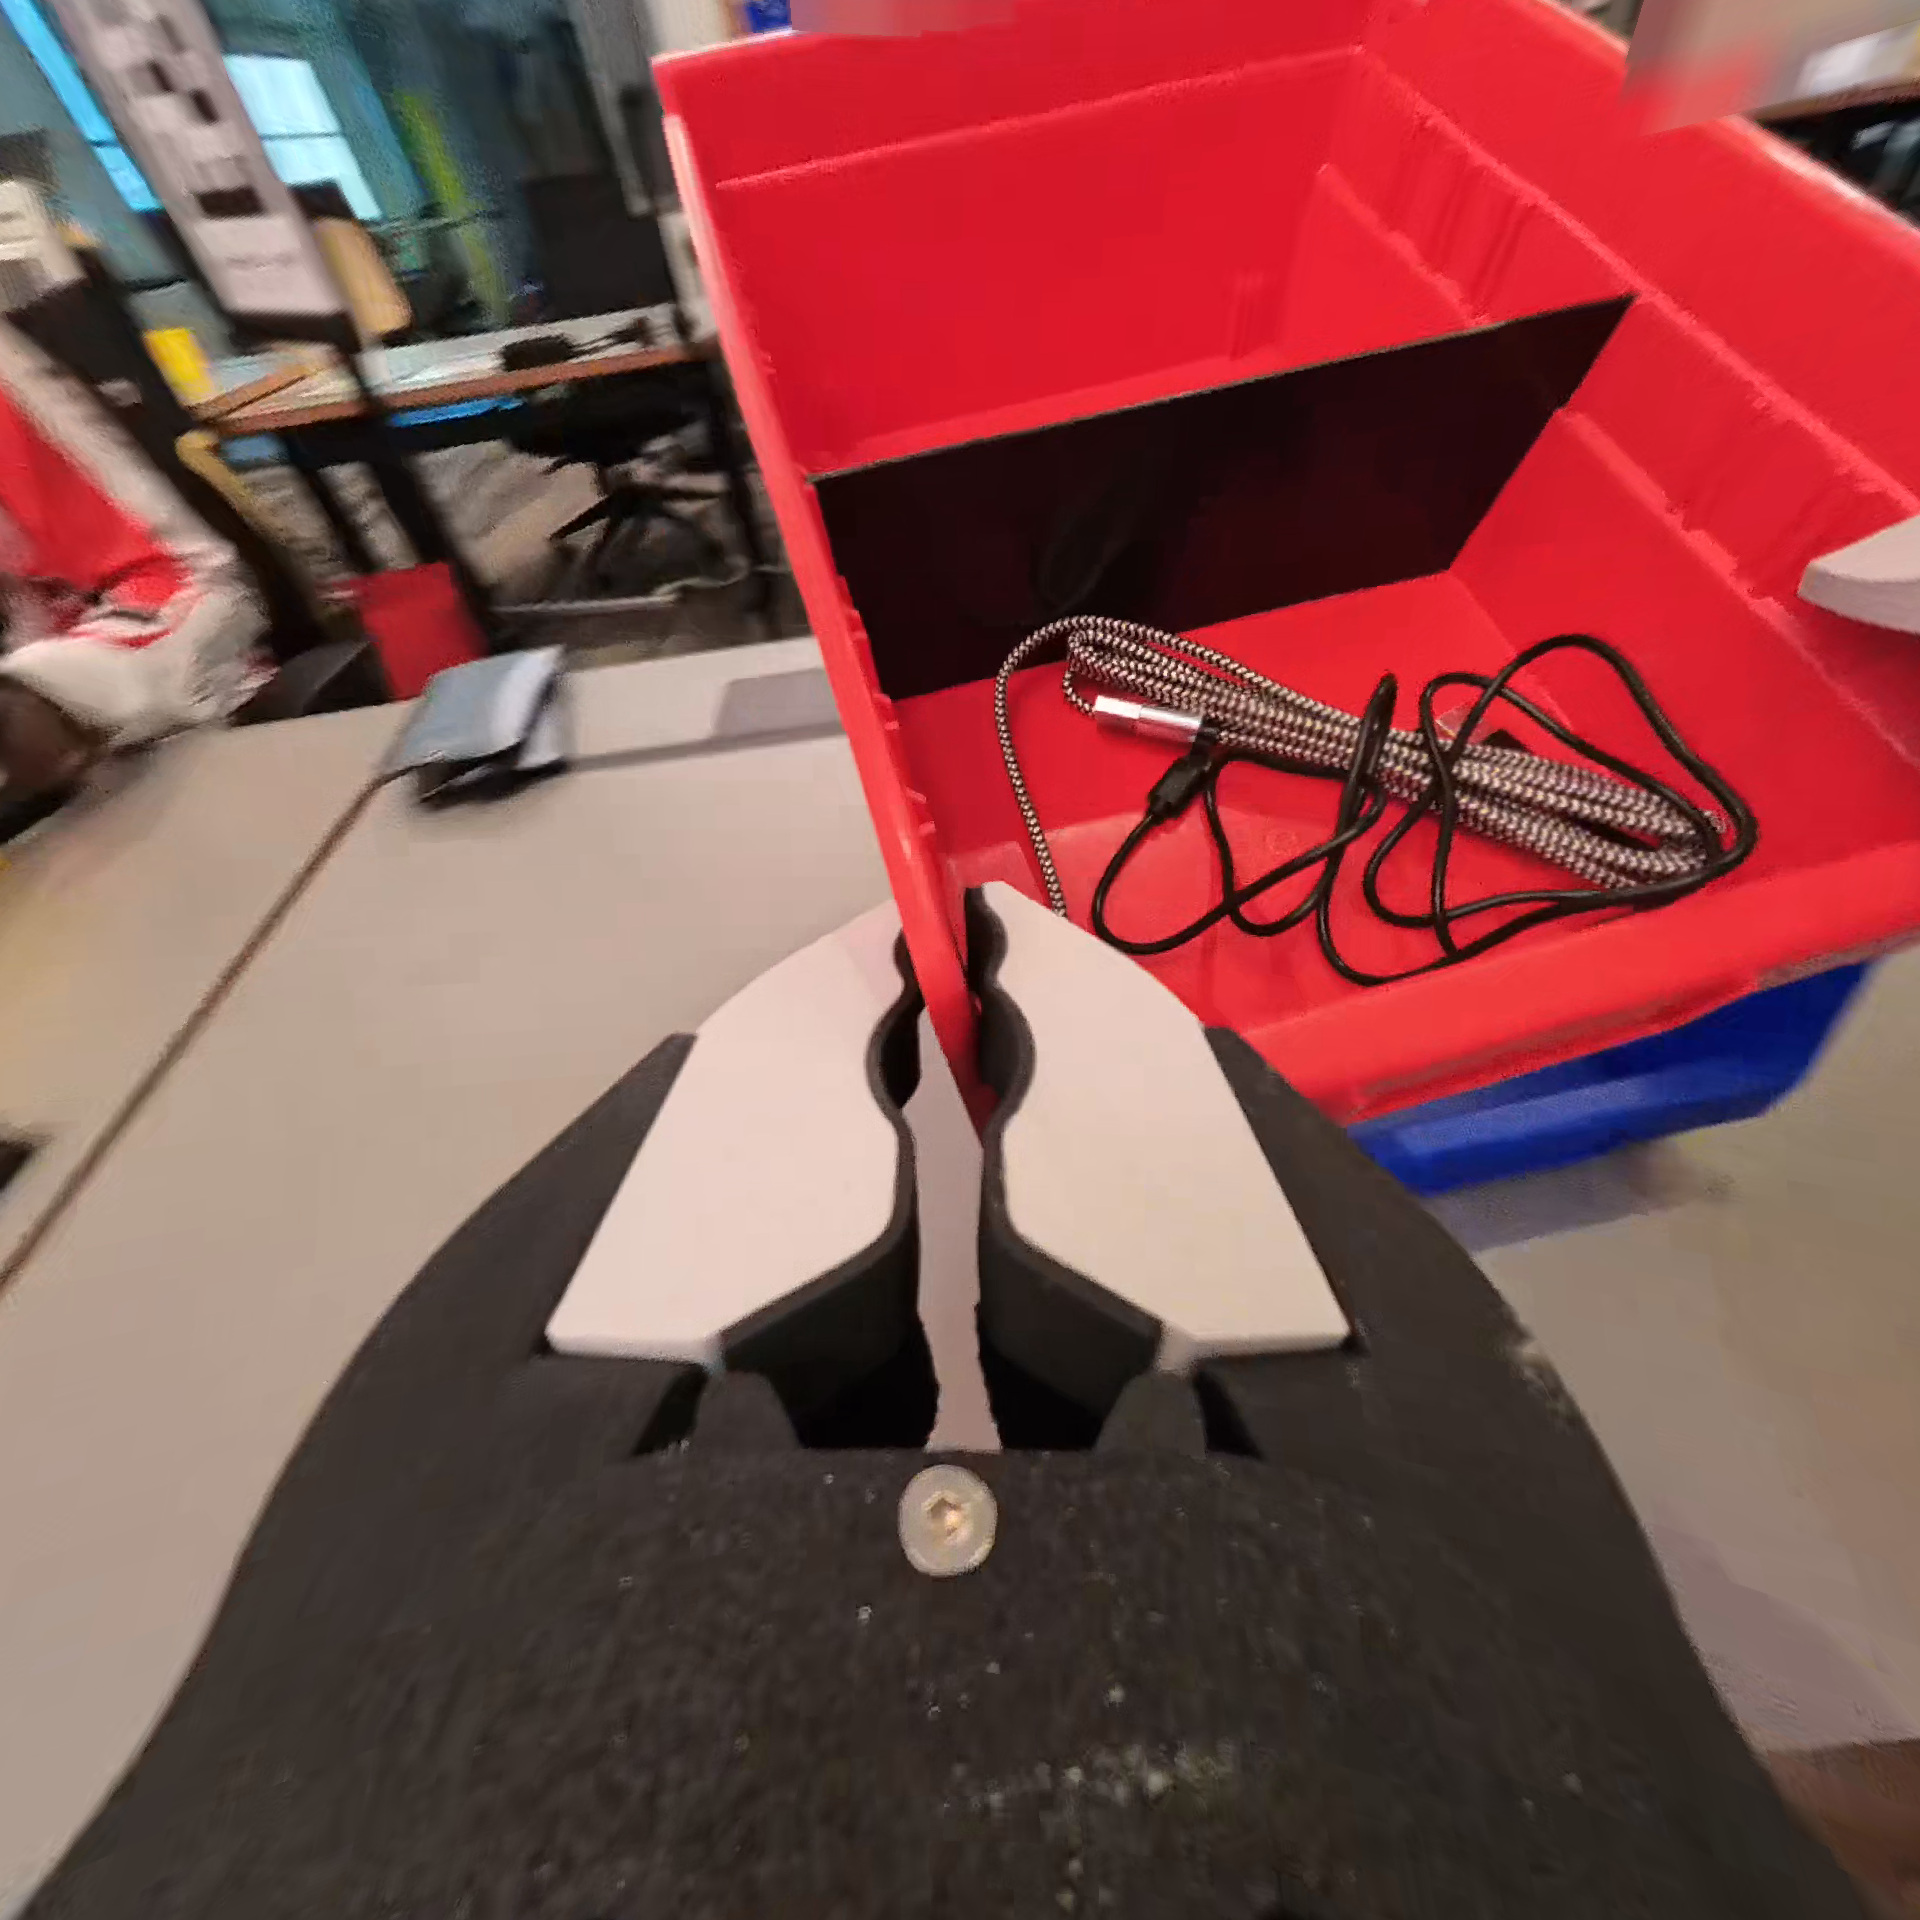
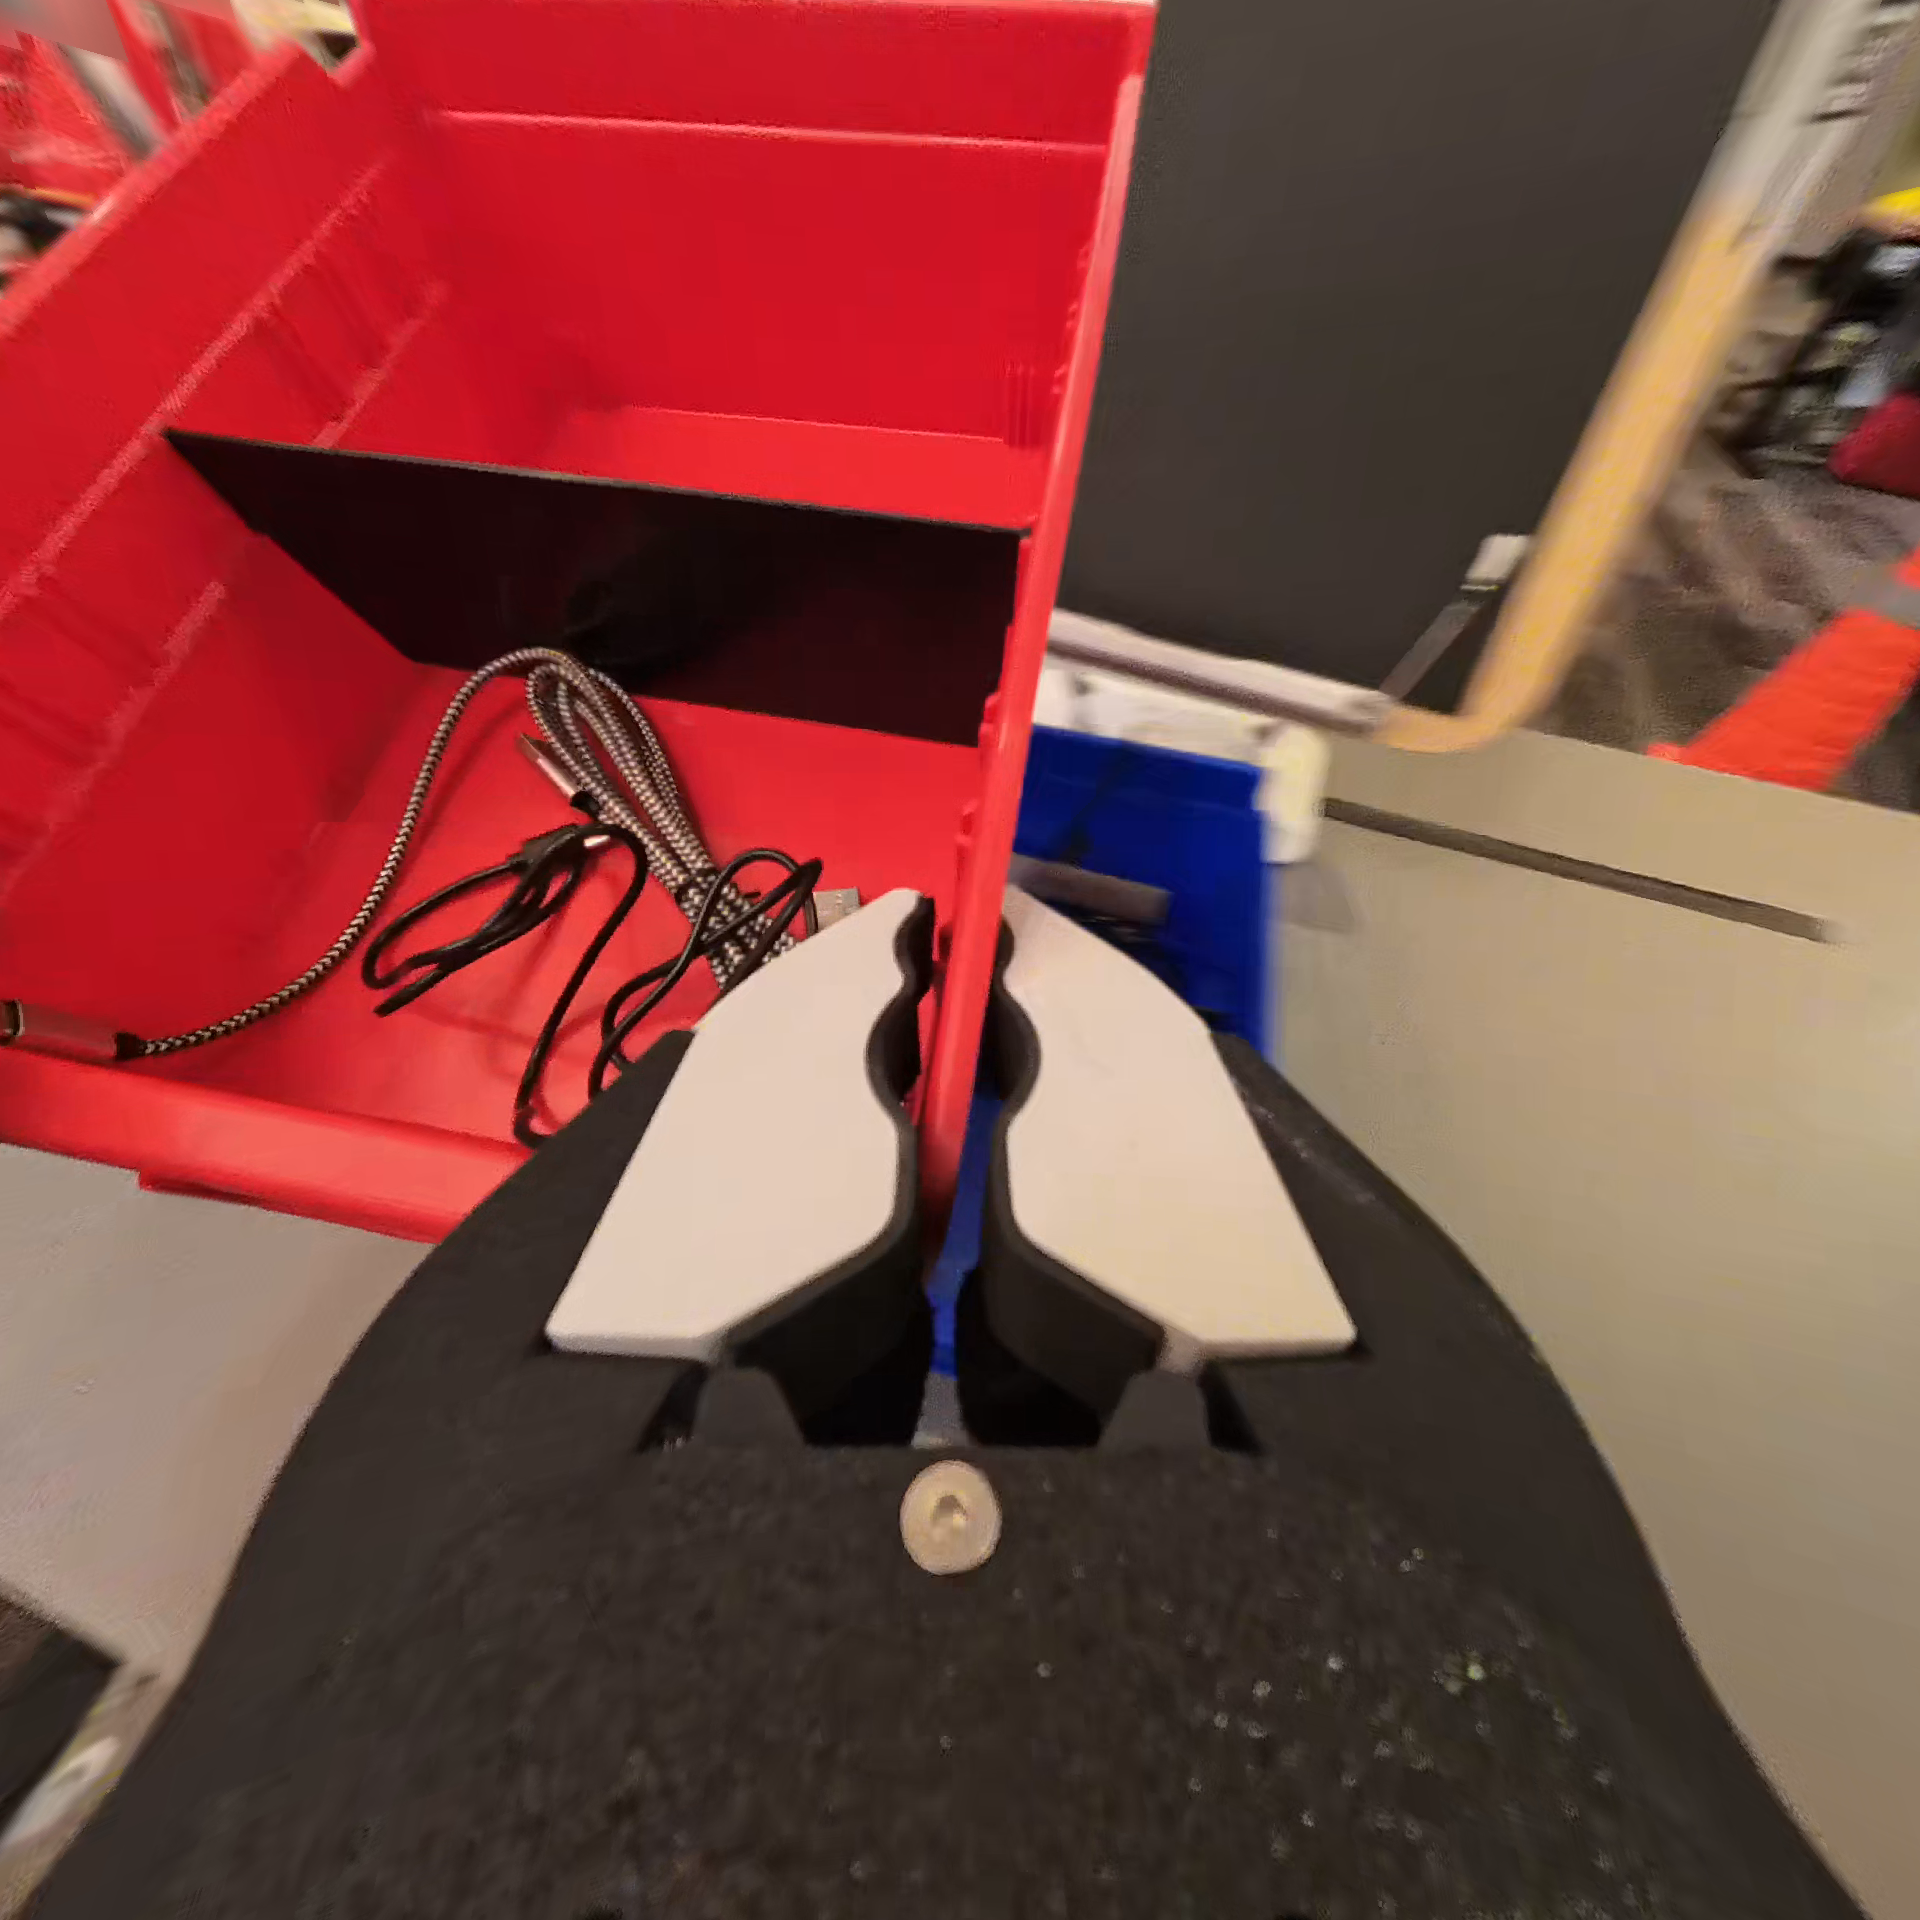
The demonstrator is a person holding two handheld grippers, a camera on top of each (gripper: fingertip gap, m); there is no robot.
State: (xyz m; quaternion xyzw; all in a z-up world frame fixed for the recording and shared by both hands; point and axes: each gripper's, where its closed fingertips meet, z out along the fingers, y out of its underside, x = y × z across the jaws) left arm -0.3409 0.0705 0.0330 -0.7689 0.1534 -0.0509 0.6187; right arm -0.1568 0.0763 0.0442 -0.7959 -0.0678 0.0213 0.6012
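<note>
Now each tool clamps a side wall — red bin between.

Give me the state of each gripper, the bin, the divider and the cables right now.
Left gripper: jaws shut on the red bin's left wall.
Right gripper: jaws shut on its right wall.
Red bin: tilted, sits above a blue bin.
Black divider: upright, across the bin.
Cables: tangled, loose, in the near compartment.
</note>
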